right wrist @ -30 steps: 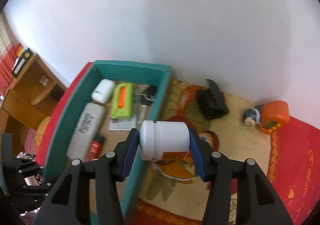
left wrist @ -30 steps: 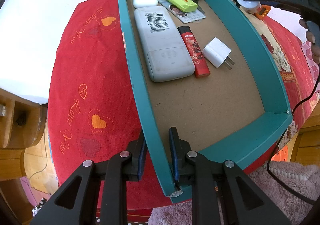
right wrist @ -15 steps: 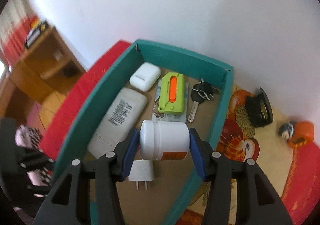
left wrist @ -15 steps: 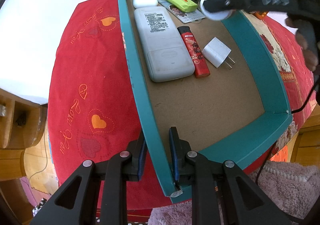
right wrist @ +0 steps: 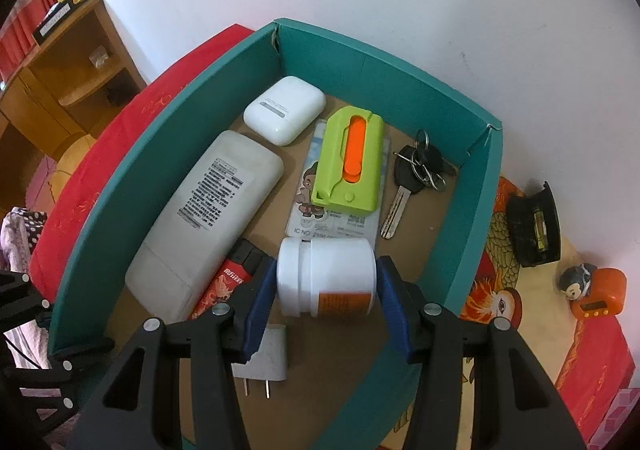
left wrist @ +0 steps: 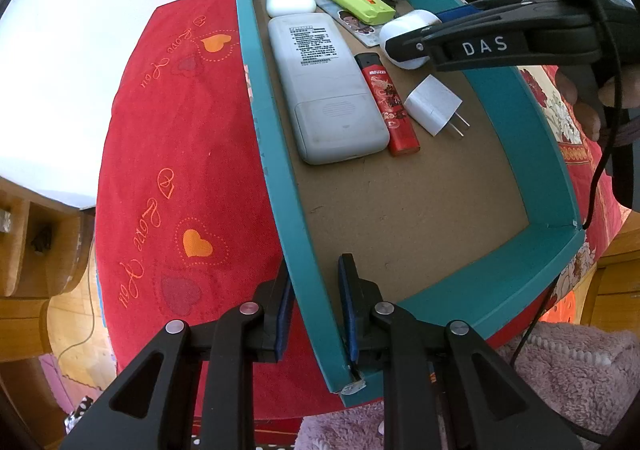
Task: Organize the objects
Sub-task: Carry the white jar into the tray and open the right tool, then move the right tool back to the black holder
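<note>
A teal cardboard box [left wrist: 532, 153] [right wrist: 120, 185] lies on a red cloth. My left gripper [left wrist: 314, 306] is shut on the box's near wall, close to a corner. My right gripper [right wrist: 326, 286] is shut on a white pill bottle [right wrist: 326, 276] [left wrist: 404, 29] lying sideways between its pads, held over the inside of the box above the lighter and the card. In the box lie a white remote [right wrist: 204, 217] [left wrist: 324, 89], a white earbud case [right wrist: 285, 114], a green and orange holder [right wrist: 350, 161], a card [right wrist: 320, 217], keys [right wrist: 416, 173], a red lighter [left wrist: 388, 103] and a white plug adapter [left wrist: 434, 105].
To the right of the box, on a patterned cloth, sit a black case [right wrist: 534, 226] and an orange timer with a small figure [right wrist: 596, 292]. A wooden shelf [right wrist: 68, 61] stands at the left wall. A pink fluffy blanket [left wrist: 560, 378] lies by the near edge.
My right gripper has carried the white bottle leftward and down, from over the patterned cloth beside the box to over the box's inside. The left gripper has kept its hold on the box wall.
</note>
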`<state>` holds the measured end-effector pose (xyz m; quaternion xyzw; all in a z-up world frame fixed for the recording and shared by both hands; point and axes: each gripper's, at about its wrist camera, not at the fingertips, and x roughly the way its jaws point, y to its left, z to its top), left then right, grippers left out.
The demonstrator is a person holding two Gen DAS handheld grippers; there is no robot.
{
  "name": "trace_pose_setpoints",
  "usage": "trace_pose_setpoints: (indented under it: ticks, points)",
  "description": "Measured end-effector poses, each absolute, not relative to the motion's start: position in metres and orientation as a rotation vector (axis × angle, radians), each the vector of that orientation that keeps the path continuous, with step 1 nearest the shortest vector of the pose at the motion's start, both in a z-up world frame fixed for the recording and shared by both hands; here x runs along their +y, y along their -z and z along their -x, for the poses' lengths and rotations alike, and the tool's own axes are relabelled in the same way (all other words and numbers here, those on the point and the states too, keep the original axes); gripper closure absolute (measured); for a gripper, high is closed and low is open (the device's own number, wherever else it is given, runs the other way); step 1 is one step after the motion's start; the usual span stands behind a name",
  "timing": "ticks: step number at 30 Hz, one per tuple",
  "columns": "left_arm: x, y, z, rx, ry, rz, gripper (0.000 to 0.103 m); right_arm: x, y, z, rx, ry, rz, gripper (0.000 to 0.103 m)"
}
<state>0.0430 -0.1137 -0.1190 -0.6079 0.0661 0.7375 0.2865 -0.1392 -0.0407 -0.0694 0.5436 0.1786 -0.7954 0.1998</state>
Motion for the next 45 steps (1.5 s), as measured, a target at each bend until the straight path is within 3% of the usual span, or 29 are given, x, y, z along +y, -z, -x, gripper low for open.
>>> trace_pose_setpoints:
  ticks: [7,12,20,23,31,45]
  points:
    - [-0.115,0.119,-0.043,0.168,-1.978,1.628,0.082,-0.038,0.063,0.136,0.463,2.247,-1.494,0.051]
    - [-0.113,0.119,-0.043,0.158,-1.986,1.631,0.082,-0.028,0.048,0.132,0.374,2.273,-1.461,0.039]
    - [-0.113,0.119,-0.043,0.141,-1.999,1.637,0.082,-0.007,0.018,0.118,0.253,2.306,-1.407,0.034]
    - [-0.113,0.119,-0.043,0.136,-2.002,1.639,0.082,0.004,0.008,0.11,0.219,2.326,-1.387,0.025]
    - [-0.114,0.119,-0.043,0.102,-2.029,1.651,0.082,0.038,-0.003,0.093,0.091,2.412,-1.413,0.022]
    - [-0.114,0.119,-0.044,0.072,-2.052,1.662,0.082,0.095,0.02,0.115,0.108,2.491,-1.563,0.021]
